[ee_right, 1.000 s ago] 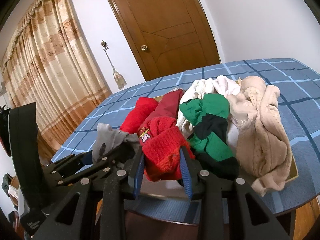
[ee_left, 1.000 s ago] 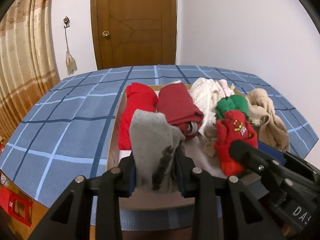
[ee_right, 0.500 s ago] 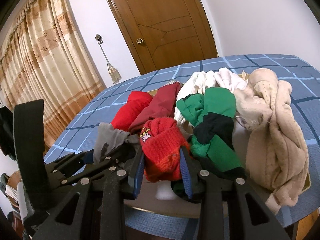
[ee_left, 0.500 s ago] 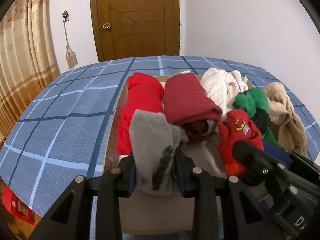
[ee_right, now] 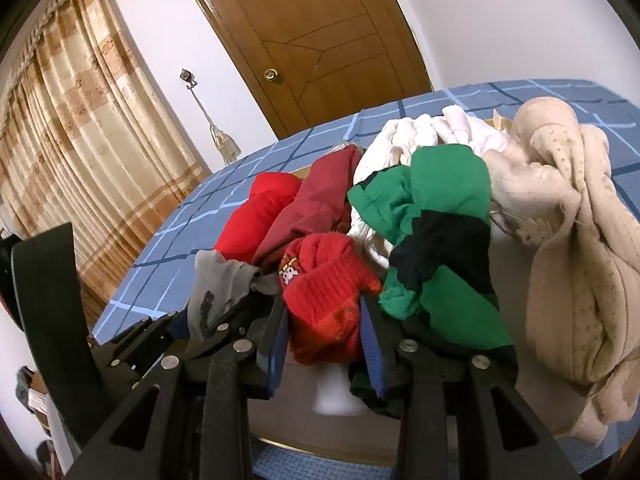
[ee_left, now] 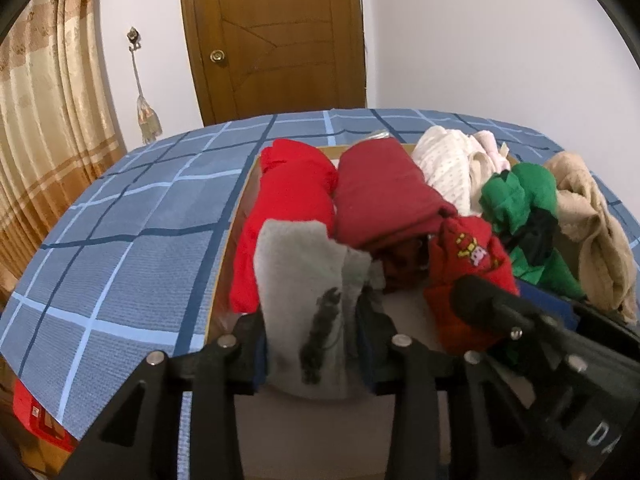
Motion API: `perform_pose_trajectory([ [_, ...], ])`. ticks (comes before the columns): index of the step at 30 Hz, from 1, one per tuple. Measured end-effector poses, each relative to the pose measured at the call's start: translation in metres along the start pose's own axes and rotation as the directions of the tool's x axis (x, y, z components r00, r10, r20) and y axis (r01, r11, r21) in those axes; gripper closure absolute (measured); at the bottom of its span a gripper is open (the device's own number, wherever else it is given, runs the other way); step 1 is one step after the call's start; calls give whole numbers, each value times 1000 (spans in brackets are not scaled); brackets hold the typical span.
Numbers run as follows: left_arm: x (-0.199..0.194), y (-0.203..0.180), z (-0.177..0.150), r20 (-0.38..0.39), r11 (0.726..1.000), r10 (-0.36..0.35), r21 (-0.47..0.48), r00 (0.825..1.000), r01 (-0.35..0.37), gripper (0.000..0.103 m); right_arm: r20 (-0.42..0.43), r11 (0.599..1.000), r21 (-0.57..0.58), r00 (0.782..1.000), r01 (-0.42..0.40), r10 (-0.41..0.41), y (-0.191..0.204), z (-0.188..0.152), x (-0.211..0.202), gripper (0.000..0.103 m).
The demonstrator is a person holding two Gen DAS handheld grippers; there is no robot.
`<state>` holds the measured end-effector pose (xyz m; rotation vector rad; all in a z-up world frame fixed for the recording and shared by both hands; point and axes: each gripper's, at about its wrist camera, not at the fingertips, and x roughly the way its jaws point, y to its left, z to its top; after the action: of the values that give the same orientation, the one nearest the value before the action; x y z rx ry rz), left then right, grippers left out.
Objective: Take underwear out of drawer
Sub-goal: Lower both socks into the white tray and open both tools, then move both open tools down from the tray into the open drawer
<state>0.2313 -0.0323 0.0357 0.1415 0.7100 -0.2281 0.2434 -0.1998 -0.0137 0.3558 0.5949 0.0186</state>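
An open wooden drawer [ee_left: 224,280] lies on a blue checked cloth and holds rolled underwear. My left gripper [ee_left: 312,332] is shut on a grey piece with a dark print [ee_left: 304,280], at the drawer's near left end. My right gripper [ee_right: 326,320] is shut on a red knitted piece with a small emblem [ee_right: 324,292]; this red piece also shows in the left wrist view [ee_left: 468,264]. Behind lie a bright red roll [ee_left: 288,200], a dark red roll [ee_left: 384,192], a white dotted piece [ee_left: 448,164], a green and black piece [ee_right: 432,220] and a beige piece [ee_right: 568,240].
The blue checked cloth [ee_left: 132,220] covers the table to the left of the drawer. A wooden door [ee_left: 276,40] and white wall stand behind. A beige curtain [ee_left: 44,128] hangs at the left. A red box [ee_left: 36,416] sits below the table's near left edge.
Both grippers have moved forward and a little lower toward the drawer, each still shut on its piece. The clothes now look larger and nearer.
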Motion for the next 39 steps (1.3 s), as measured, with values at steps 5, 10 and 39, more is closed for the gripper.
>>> perform_pose_trajectory([
  [5,1,-1,0,6,1000,13,0,1000,-13,58,-3,1000,-16,1000,6,-6,5,-1,2,66],
  [10,-2,-3,4,-42,1000,-24,13,999,25,26,-30,999,-38,999,-32,31,10,2,3,54],
  [39,-70,-18,-24,39,998,49,44,998,-51,0,90,993,42,991,-108,104,-13,-37,-71,46],
])
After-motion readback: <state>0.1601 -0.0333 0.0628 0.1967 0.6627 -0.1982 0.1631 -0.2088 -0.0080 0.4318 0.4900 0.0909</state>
